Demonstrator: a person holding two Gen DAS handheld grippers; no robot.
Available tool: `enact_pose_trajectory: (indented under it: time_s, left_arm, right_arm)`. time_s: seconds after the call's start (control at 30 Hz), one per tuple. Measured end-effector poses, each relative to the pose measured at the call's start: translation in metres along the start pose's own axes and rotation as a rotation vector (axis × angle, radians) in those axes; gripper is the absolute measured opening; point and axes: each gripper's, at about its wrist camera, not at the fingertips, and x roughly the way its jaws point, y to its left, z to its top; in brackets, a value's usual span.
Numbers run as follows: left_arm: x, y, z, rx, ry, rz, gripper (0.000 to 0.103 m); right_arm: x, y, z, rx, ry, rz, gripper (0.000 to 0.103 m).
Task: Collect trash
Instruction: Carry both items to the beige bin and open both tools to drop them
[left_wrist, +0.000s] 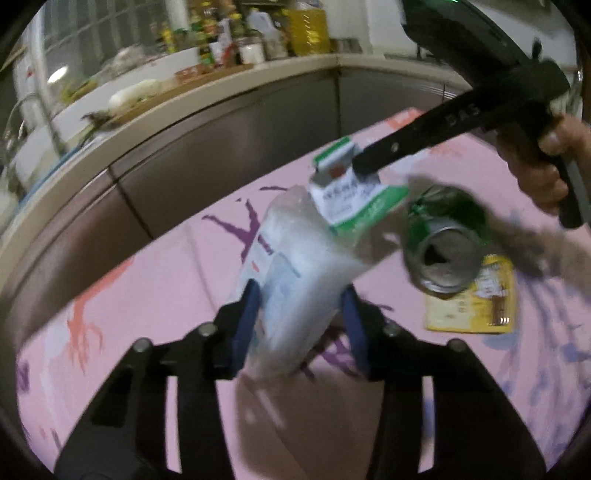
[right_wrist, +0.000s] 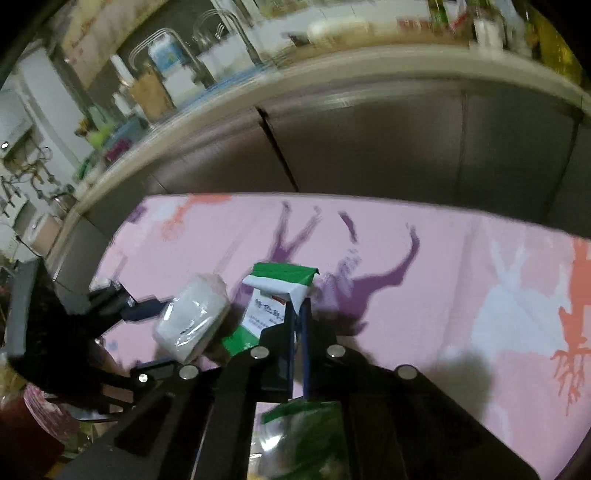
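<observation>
A white packet in clear plastic sits between the blue pads of my left gripper, which presses it from both sides. The right wrist view shows the same packet in the left gripper. A green-and-white carton hangs just beyond the packet, and my right gripper is shut on its folded top. From the right wrist, the carton shows with the right gripper pinching its flap. A crushed green can is to the right of the carton; whether it rests on the mat is unclear.
A yellow packet lies flat on the pink patterned mat. Dark cabinet fronts under a crowded counter border the mat at the back. A hand holds the right gripper's handle. Something green and blurred shows under the right gripper.
</observation>
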Motion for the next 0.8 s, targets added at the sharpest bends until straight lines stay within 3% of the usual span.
enact_pose_trajectory:
  time_s: [0.17,0.4,0.6,0.8]
  left_arm:
    - [-0.073,-0.004,-0.031,-0.152,-0.085,-0.047,0.039]
    - [-0.132,-0.05,-0.071,-0.261,-0.138,-0.149,0.035]
    - [-0.133,-0.102,-0.057,-0.232,-0.13,-0.261,0.034]
    - [-0.109,-0.185,0.002,-0.067,-0.115,-0.365,0.034]
  right_arm:
    - [-0.056,0.04,-0.02,-0.052,-0.11,0.025,0.0]
    - [-0.125,0.052,-0.103,0.021,-0.258,0.056,0.0]
    - [-0.161,0.026,-0.189,0.151,-0.321,-0.044,0.0]
    - [-0.208,-0.031,-0.257,0.302,-0.415,-0.173,0.0]
